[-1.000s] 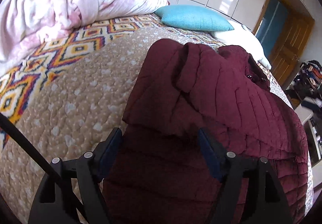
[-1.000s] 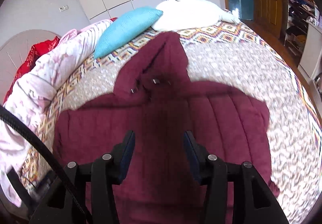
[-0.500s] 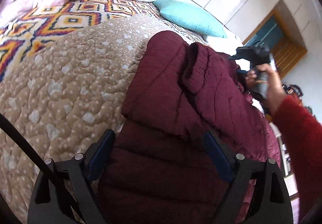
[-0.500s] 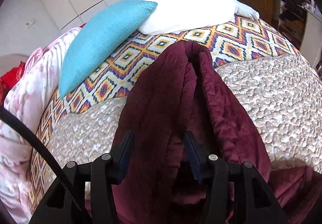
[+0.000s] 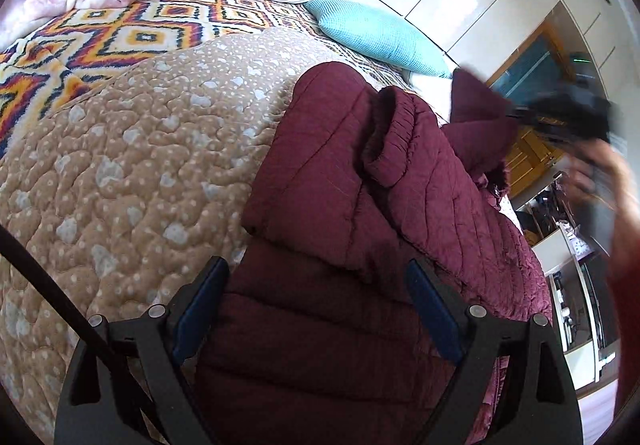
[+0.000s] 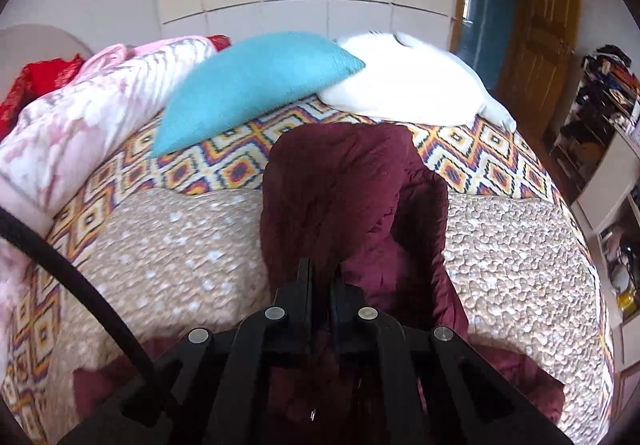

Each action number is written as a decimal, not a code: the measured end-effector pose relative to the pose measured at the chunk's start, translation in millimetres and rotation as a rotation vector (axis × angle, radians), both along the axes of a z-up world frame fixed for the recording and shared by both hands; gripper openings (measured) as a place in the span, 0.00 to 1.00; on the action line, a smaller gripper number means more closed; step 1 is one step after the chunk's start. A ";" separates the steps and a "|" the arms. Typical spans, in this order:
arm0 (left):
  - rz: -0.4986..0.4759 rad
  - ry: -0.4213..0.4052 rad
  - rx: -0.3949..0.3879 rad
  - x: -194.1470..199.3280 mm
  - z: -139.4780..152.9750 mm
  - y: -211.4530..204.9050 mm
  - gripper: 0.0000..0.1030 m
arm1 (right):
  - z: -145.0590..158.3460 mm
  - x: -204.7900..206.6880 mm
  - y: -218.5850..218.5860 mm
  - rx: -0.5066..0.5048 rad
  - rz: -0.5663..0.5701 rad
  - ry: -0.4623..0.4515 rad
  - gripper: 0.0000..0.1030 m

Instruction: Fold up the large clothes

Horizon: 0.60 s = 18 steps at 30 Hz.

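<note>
**Maroon quilted jacket, hood fold in hand**

Item: maroon quilted jacket (image 5: pixel 360 245), spread on the bed (image 5: pixel 120 185), hood end toward the turquoise pillow (image 6: pixel 248 85).

Risk: thick padded hood (image 6: pixel 352 197) may slip from the narrow pinch, or spring back unfolded.

Right gripper (image 6: pixel 322 285): angled down, fingers just clamped onto hood fabric.

Left gripper (image 5: pixel 316 309): angled down over the jacket, fingers spread, grasping nothing.

No readable text, labels or numbers anywhere — bedding, wardrobe doors (glossy), shelves.
</note>
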<state>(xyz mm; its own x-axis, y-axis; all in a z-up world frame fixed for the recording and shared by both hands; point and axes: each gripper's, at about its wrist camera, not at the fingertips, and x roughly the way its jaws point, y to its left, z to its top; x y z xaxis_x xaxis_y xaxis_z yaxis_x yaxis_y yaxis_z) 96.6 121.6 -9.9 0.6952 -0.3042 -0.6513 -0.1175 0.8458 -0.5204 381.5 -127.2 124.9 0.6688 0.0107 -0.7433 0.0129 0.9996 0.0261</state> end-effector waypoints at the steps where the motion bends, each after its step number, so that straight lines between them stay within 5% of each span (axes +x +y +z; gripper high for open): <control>1: 0.000 0.001 -0.002 0.2 0.0 0.5 0.86 | 11.2 -26.1 3.4 0.014 0.032 -0.012 0.07; 5: -0.001 0.004 -0.007 1.3 -0.7 2.5 0.86 | 17.3 -162.0 22.9 0.043 0.170 -0.009 0.06; 10: -0.004 0.007 -0.010 0.6 -1.3 4.5 0.86 | -38.7 -300.1 23.7 0.130 0.257 0.216 0.09; 13: -0.005 0.011 -0.008 -0.9 -1.5 4.4 0.86 | -37.5 -334.6 7.1 0.088 0.213 0.221 0.11; 18: -0.005 0.014 0.000 -2.6 -1.8 2.8 0.86 | 14.3 -334.6 -21.6 0.071 0.078 0.061 0.28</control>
